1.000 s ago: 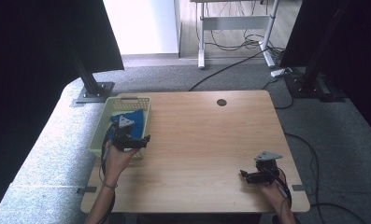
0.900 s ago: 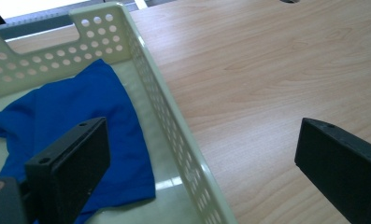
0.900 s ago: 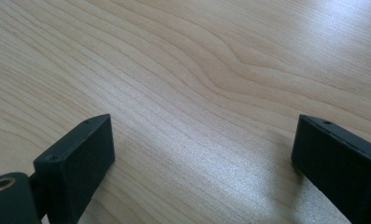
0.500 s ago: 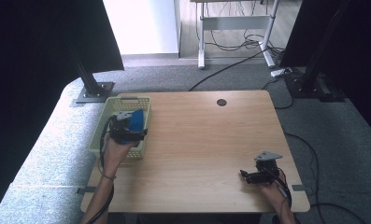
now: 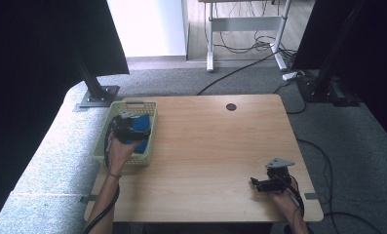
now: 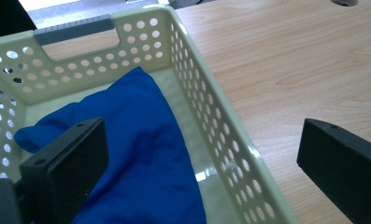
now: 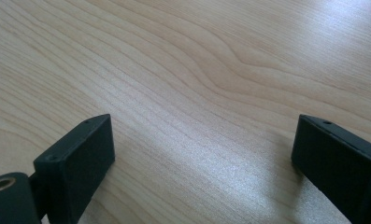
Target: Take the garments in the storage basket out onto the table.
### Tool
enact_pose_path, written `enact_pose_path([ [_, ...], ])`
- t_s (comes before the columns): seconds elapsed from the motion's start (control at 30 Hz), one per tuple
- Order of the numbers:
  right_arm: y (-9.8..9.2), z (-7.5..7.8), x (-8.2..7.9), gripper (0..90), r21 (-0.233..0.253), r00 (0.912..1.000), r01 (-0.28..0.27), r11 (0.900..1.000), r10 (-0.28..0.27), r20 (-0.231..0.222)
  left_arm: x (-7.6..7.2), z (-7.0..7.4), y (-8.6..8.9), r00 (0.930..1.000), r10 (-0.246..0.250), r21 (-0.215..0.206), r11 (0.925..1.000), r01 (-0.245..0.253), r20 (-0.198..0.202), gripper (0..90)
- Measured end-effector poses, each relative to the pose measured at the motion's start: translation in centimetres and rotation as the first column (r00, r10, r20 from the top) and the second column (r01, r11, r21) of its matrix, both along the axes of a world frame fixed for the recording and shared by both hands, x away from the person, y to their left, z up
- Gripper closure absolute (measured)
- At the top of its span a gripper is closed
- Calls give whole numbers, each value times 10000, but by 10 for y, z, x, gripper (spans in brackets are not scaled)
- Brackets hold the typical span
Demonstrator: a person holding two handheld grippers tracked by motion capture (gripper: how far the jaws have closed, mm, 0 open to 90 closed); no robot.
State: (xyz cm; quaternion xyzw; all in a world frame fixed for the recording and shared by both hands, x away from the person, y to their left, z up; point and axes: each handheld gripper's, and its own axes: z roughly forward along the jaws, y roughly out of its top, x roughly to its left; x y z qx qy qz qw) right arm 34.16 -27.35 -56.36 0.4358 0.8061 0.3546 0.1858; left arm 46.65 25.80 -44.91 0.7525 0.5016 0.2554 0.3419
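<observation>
L gripper (image 5: 127, 127): held over the cream perforated basket (image 5: 149, 106) at the bench's (image 5: 210, 146) left edge, forearm coming up from the bottom edge, wrist bent forward, hand (image 5: 119, 152) wrapped round the body from behind; jaws spread wide, nothing between them; in the left gripper view one jaw sits over the blue cloth bag (image 6: 141, 154), the other outside the basket wall (image 6: 206, 126) above bare wood. Blue cloth bag: lies inside the basket, slumped along the floor & against the near wall, one corner pointing toward the handle slot end. R gripper (image 5: 271, 183): low at the bench's near right corner, hand behind it, grey 3-cornered plate on top, pointing left; jaws wide apart, empty, just above bare wood in the right gripper view; can't tell if touching
</observation>
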Motion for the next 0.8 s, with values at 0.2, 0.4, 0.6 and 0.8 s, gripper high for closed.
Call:
enact_pose_path([
  [0.2, 0, 0, 0, 57, 1, 10000, -3, 10000, 3, 4, 11, -4, 6, 9991, 385, -96, 9992, -387, -190, 12],
  [0.4, 0, 0, 0, 57, 1, 10000, -11, 10000, 11, 7, 24, -7, 16, 9970, 691, -342, 9969, -704, -357, 10],
  [0.6, 0, 0, 0, 57, 0, 10000, -36, 10000, 36, 1, 39, -15, 22, 9928, 1020, -200, 9944, -1035, -634, 7],
  [0.8, 0, 0, 0, 57, -1, 10000, -51, 10000, 51, 2, 52, -25, 26, 9875, 1251, 37, 9921, -1253, -962, 4],
])
